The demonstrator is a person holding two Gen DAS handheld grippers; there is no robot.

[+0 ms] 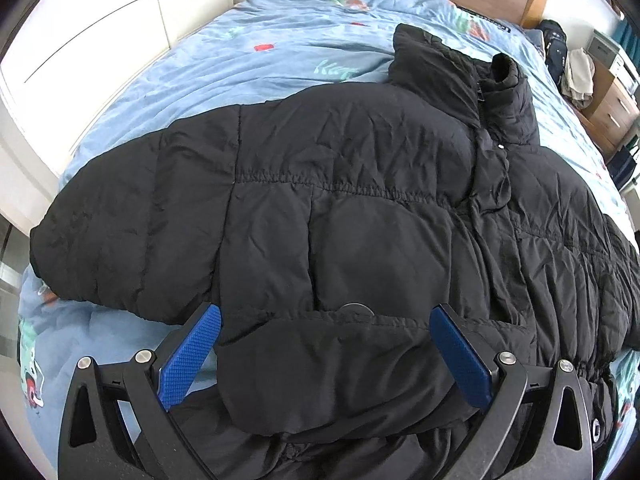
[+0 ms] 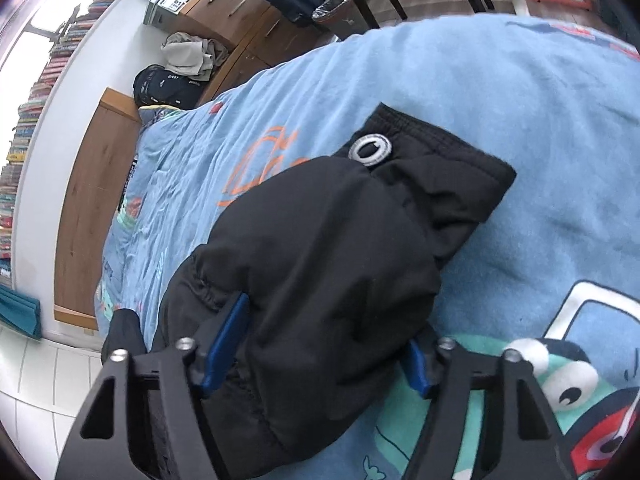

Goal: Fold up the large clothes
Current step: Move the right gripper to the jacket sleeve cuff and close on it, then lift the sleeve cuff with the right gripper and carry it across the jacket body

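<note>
One bed (image 1: 280, 52) fills both views, its blue cartoon-print cover spread under everything you are working on. Across it lies the black puffer jacket (image 1: 360, 208), front up, collar (image 1: 500, 76) toward the headboard, one sleeve (image 1: 120, 232) stretched out flat to the side and the hem nearest you.

Your right gripper (image 2: 324, 344) has its blue pads pressed into the bulk of the other sleeve (image 2: 320, 264), partly closed around it; the padding bulges between the jaws, so it looks gripped, with the cuff (image 2: 440, 168) and its metal snap (image 2: 370, 148) lying on the cover ahead of you.

Your left gripper (image 1: 324, 344) stands wide open with the hem section of the jacket between its pads, which do not appear to pinch anything.

You seem to be at the first fold, bringing a sleeve in over the body. Next, judge it this way: carry the held sleeve across the chest without dragging the torso, and close the left on the hem to steady it, since puffy fill springs back.
</note>
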